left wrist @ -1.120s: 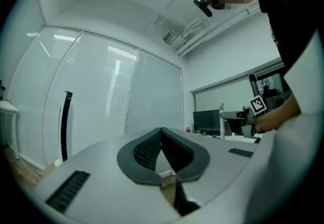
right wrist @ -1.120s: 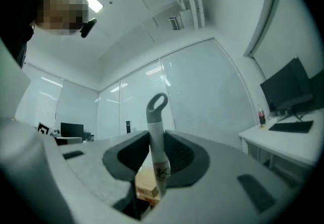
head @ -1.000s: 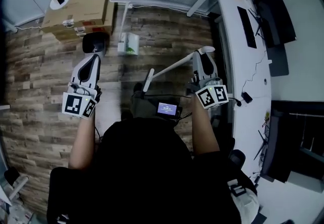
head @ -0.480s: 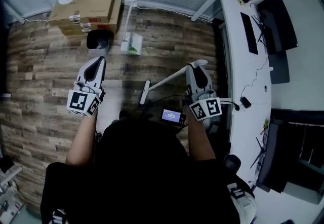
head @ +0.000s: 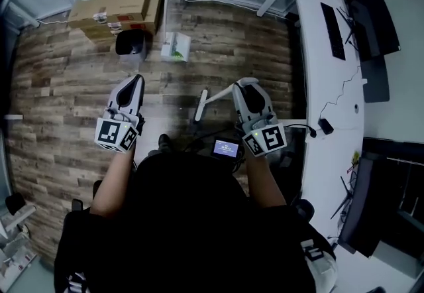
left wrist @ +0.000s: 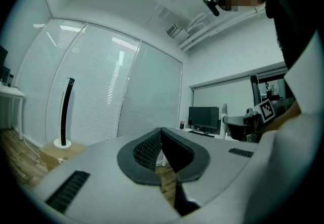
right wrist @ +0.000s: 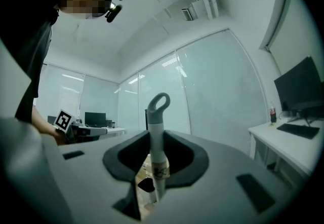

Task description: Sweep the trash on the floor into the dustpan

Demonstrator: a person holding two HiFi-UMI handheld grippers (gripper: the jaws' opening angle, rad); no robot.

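Left gripper (head: 137, 79): I see jaws pressed together, nothing in them. Right gripper (head: 240, 84) clamps the white broom handle (right wrist: 157, 147). Dustpan (head: 175, 46) stands by the wood floor's (head: 66, 86) far edge, near cardboard boxes (head: 119, 0).

Cardboard box (head: 116, 0) by far wall, small carton (head: 175, 46) before it, desk (head: 311, 66) at right.

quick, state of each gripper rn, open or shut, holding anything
left gripper: shut, nothing between its jaws
right gripper: shut on the white broom handle
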